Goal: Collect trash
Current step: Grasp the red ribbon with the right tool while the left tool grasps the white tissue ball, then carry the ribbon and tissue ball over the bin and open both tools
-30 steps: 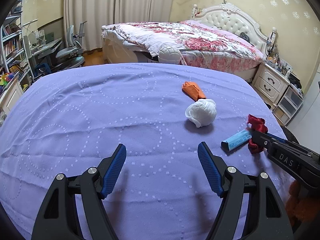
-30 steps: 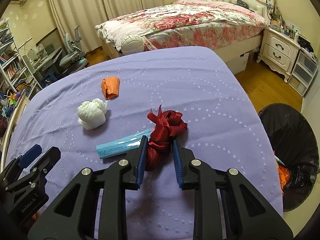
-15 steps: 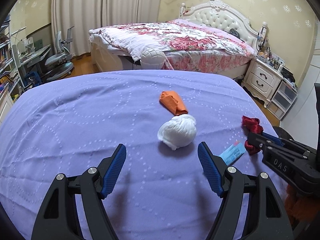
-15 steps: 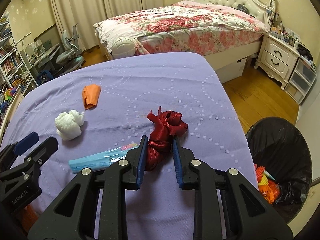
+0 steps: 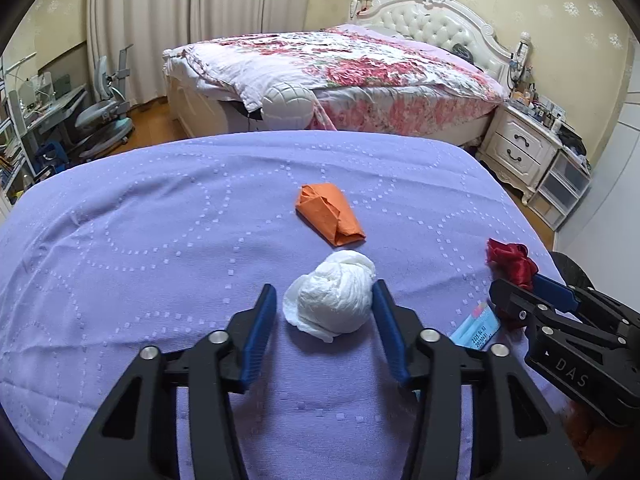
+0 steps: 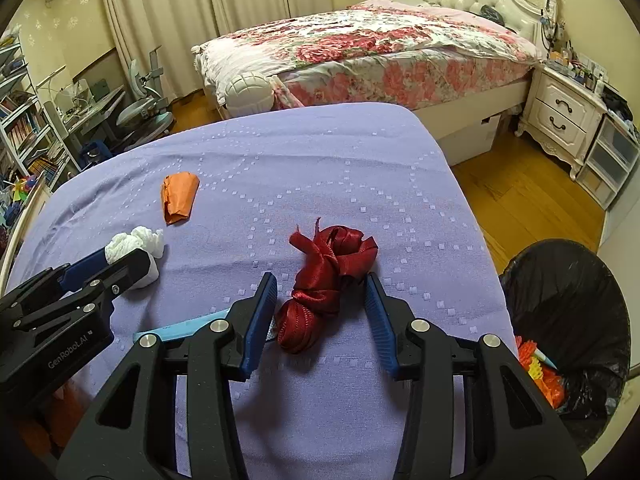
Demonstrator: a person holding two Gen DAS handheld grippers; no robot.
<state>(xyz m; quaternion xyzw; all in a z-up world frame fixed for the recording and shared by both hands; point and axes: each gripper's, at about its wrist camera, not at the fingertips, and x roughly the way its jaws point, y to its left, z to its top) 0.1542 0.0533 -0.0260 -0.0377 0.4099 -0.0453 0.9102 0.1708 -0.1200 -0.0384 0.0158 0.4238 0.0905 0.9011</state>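
A table under a lilac cloth [image 6: 320, 168] carried everything, w/ a black-lined bin [image 6: 568, 312] on the floor just off its right edge, some orange and yellow scraps in it. Left gripper [image 5: 324, 300] sat low over the near part of the cloth; its jaws had just been closing, w/ the white tissue wad [image 5: 332, 300] between them, right pad touching the wad, left pad a small gap away, so not clamped. Right gripper [image 6: 322, 292] was near the right edge; its jaws had just been opening, w/ the red ribbon bundle [image 6: 328, 280] lying loose between them, neither pad pressing on it. Wad lay on the cloth, mid-width twd the near edge. Ribbon lay on the cloth btwn wad and the right edge, closer to that edge. Orange crumpled paper [image 5: 330, 214] lay just beyond the wad, twd the far edge, apart from it. A light blue wrapper [image 5: 478, 326] w/ print lay flat btwn the two grippers, partly hidden under the right gripper's left finger in the right wrist view; can't tell if it touched the ribbon
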